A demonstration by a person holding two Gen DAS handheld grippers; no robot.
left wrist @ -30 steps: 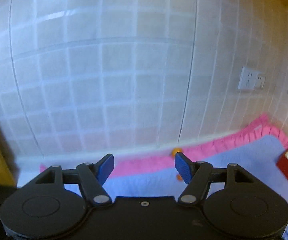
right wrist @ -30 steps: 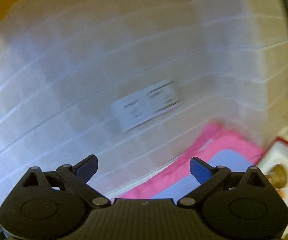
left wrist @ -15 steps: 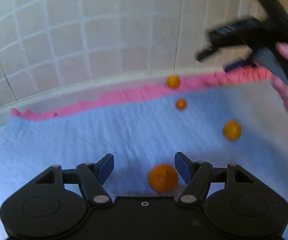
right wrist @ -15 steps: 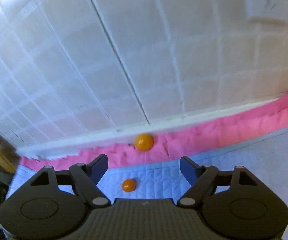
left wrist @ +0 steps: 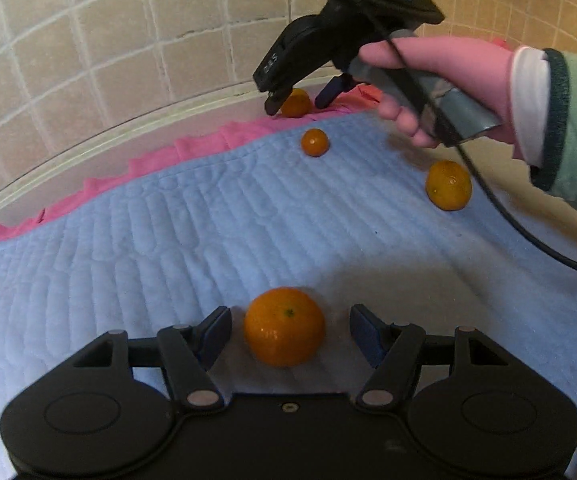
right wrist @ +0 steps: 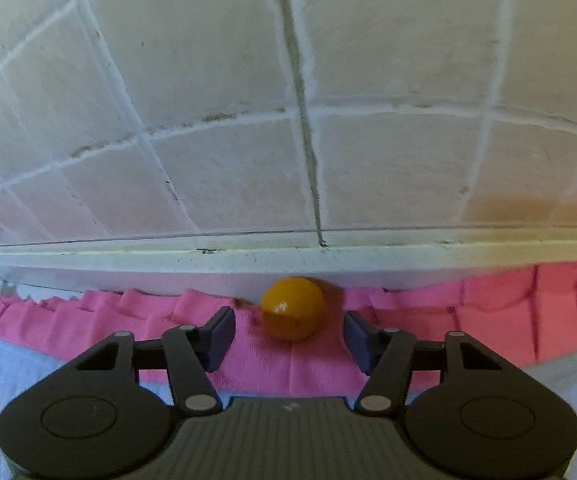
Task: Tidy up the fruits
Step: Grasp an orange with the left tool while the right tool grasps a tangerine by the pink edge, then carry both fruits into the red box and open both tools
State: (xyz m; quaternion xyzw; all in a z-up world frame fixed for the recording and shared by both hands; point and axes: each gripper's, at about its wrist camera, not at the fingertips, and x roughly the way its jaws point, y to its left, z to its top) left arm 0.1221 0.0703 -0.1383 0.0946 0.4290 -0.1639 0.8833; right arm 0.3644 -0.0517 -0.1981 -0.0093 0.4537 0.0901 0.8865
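Pre-grasp on both sides. Left gripper [left wrist: 286, 330] released, tangerine [left wrist: 284, 326] between jaws on blue quilt [left wrist: 168, 240]. Right gripper [right wrist: 286, 330] released, small orange fruit [right wrist: 292, 307] between jaws against tiled wall [right wrist: 248, 120]. Next: closing both, probably.

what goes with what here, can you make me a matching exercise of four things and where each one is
1. large orange
2. orange by the wall
3. smallest orange
4. orange at far right

a. under the person's right hand
b. between the left gripper fingers
c. between the right gripper fingers
d. alone near the pink trim

Pairs: 1-b, 2-c, 3-d, 4-a
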